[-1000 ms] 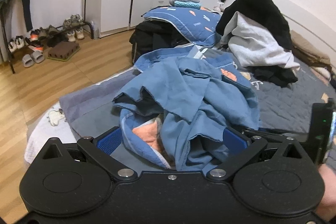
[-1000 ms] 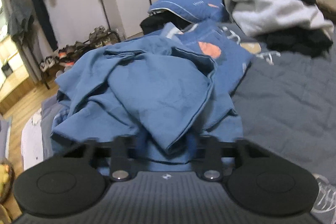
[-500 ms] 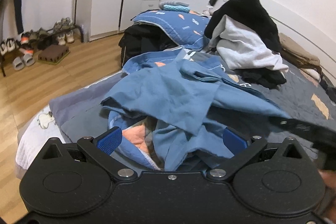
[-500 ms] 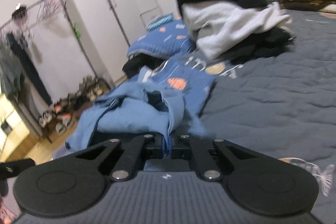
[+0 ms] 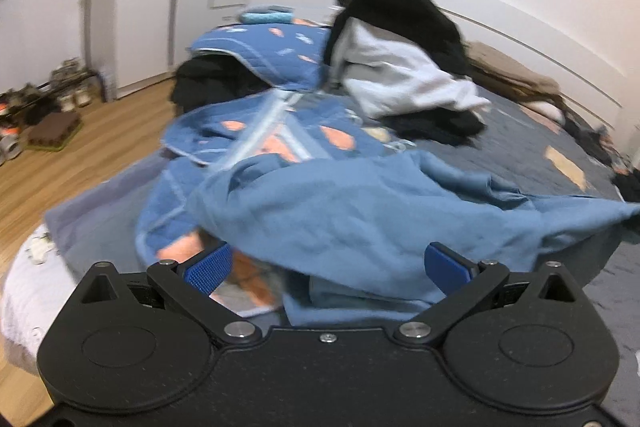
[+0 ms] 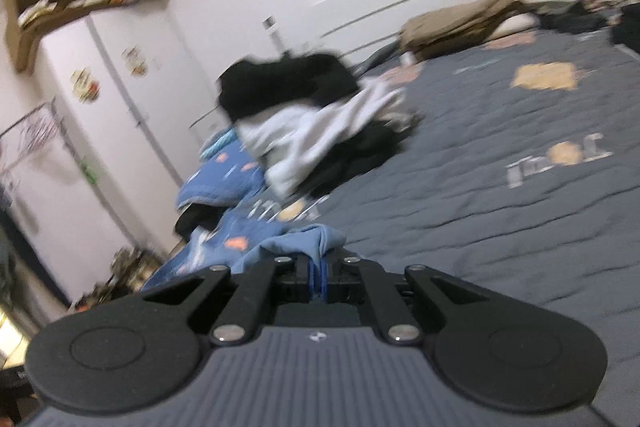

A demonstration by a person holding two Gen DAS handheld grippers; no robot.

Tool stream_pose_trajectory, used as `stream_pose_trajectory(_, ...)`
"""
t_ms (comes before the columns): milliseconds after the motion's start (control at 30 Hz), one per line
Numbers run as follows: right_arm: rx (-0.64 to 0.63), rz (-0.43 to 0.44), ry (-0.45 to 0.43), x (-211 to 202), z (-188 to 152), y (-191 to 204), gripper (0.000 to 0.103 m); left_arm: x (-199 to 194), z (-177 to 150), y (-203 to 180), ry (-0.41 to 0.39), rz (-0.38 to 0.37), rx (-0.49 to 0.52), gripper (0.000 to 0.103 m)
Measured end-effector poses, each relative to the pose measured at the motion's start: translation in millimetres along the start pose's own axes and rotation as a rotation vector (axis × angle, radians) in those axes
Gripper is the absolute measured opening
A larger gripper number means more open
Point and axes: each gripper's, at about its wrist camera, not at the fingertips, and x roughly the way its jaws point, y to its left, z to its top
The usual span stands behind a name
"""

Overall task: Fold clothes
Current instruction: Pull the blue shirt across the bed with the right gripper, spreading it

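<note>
A plain blue garment [image 5: 360, 211] lies stretched over the near edge of the bed, one corner drawn out to the right. My left gripper [image 5: 326, 265] is open, its blue pads wide apart, and the cloth drapes loosely between them without being pinched. In the right wrist view my right gripper [image 6: 317, 279] is shut on a bunched fold of the blue garment [image 6: 296, 243], held above the grey bedspread [image 6: 500, 195]. The rest of the cloth trails down and left from it. Both views are blurred by motion.
A blue quilt with orange patches [image 5: 280, 47] lies behind the garment. A heap of black and white clothes [image 5: 400, 67] sits further back, tan folded clothes [image 6: 460, 23] by the headboard. Wooden floor [image 5: 80, 155], a shoe rack [image 5: 48, 95] and white wardrobes are to the left.
My right gripper closed on a fold of the blue garment and pulled it up and to the right, spreading the crumpled heap. My left gripper shifted slightly and stayed open.
</note>
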Motion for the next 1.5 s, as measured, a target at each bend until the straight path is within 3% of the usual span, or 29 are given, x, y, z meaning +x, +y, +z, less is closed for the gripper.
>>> stream_pose_trajectory(133, 0.03, -0.086, -0.052, -33, 7, -31, 0.003, 6, -8, -28, 0.024, -0.052, 0.046, 0.103)
stream_pose_trajectory(233, 0.018, -0.17, -0.04, -45, 6, -54, 0.003, 8, -16, -47, 0.041, -0.073, 0.085, 0.103)
stream_pose_trajectory(367, -0.087, -0.3, 0.087, -39, -8, -87, 0.004, 9, -28, -71, 0.052, -0.098, 0.162, 0.103)
stream_pose_trajectory(467, -0.077, -0.373, 0.22, -23, -26, -116, 0.007, 11, -35, -86, 0.053, -0.094, 0.216, 0.103)
stream_pose_trajectory(500, -0.06, -0.376, 0.226, -22, -32, -124, 0.007, 12, -37, -89, 0.055, -0.095, 0.224, 0.103)
stream_pose_trajectory(633, -0.014, -0.318, 0.181, -30, -39, -142, 0.011, 18, -40, -98, 0.054, -0.108, 0.22, 0.103)
stream_pose_trajectory(767, -0.131, -0.294, 0.097, -46, -34, -134, 0.018, 26, -48, -110, 0.053, -0.099, 0.246, 0.103)
stream_pose_trajectory(833, -0.164, -0.278, 0.061, -58, -33, -130, 0.032, 30, -52, -117, 0.056, -0.086, 0.257, 0.103)
stream_pose_trajectory(967, -0.208, -0.162, 0.046, -69, -39, -111, 0.045, 37, -55, -124, 0.085, -0.127, 0.224, 0.103)
stream_pose_trajectory(1167, -0.296, 0.01, 0.178, -50, -66, -81, 0.047, 26, -57, -131, 0.027, -0.162, 0.225, 0.103)
stream_pose_trajectory(1300, -0.268, 0.108, 0.278, -31, -87, -67, 0.047, 21, -59, -131, 0.013, -0.171, 0.207, 0.103)
stream_pose_trajectory(1500, -0.185, 0.144, 0.337, -2, -102, -63, 0.047, 14, -57, -127, 0.003, -0.166, 0.192, 0.103)
